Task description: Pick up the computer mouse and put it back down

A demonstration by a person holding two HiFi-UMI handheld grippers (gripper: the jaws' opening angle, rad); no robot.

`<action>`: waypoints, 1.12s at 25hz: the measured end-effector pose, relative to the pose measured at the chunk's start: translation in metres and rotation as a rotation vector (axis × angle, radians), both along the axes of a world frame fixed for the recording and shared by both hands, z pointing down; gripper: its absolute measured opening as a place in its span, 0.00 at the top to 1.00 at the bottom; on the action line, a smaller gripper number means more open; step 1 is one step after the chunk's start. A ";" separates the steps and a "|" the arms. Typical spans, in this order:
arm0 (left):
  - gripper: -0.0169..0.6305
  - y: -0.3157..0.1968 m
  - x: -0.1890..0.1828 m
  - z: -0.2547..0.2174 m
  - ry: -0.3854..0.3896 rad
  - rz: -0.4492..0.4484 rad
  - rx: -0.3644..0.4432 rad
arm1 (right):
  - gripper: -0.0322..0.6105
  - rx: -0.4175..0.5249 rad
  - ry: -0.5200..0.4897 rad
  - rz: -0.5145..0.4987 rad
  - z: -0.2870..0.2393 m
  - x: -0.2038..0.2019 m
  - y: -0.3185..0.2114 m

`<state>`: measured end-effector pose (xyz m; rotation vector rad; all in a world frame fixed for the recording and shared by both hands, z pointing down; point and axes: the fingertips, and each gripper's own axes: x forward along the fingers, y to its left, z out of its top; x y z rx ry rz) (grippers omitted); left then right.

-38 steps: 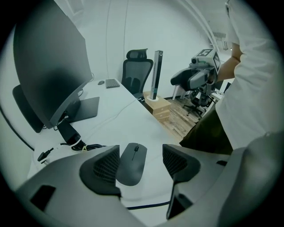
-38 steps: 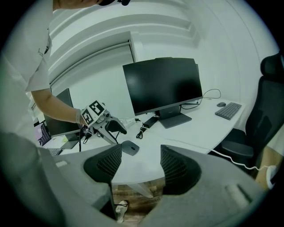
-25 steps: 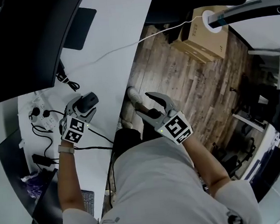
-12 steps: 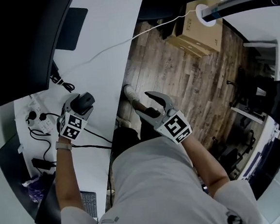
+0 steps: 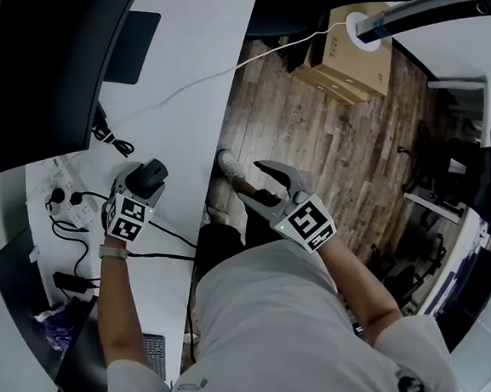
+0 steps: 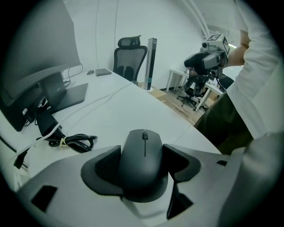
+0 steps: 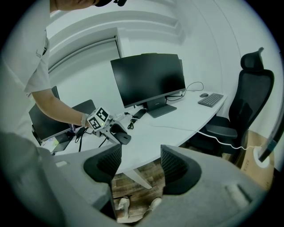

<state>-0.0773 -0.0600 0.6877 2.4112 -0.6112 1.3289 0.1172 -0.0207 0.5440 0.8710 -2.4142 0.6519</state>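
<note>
Now, left gripper [image 6: 143, 153]: jaws pressed in on both flanks of the computer mouse [image 6: 144, 162], pads tight against its sides.
Computer mouse: black, scroll wheel pointing away from the gripper, held over the white desk [image 6: 115, 111] near its front edge; whether its base touches the surface, I can't tell.
Head view: the same grip shows, left gripper [image 5: 142, 184] with the mouse [image 5: 151, 175] at its tip, marker cube facing up.
Just beyond the mouse: a coiled black cable [image 6: 75, 142], lying on the desk in front of the monitor [image 6: 31, 75].
Further along the desk: a thin white cable [image 5: 218, 80] trailing across the surface and off the edge towards a cardboard box [image 5: 349, 62].
Right gripper [image 7: 140, 166]: jaws spread apart, nothing between them, only wooden floor [image 7: 133, 186] showing in the gap.
Right gripper's place: well apart from the left one, off the desk edge, hanging over the floor [image 5: 308, 134] in front of the person's body.
</note>
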 end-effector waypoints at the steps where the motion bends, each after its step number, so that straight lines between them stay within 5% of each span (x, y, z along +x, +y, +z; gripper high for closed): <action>1: 0.52 0.001 0.000 -0.001 0.002 -0.005 -0.003 | 0.54 0.001 -0.002 -0.003 -0.001 -0.001 0.000; 28: 0.52 0.038 -0.045 -0.104 0.039 -0.378 0.151 | 0.54 0.109 -0.085 -0.267 -0.040 -0.069 -0.002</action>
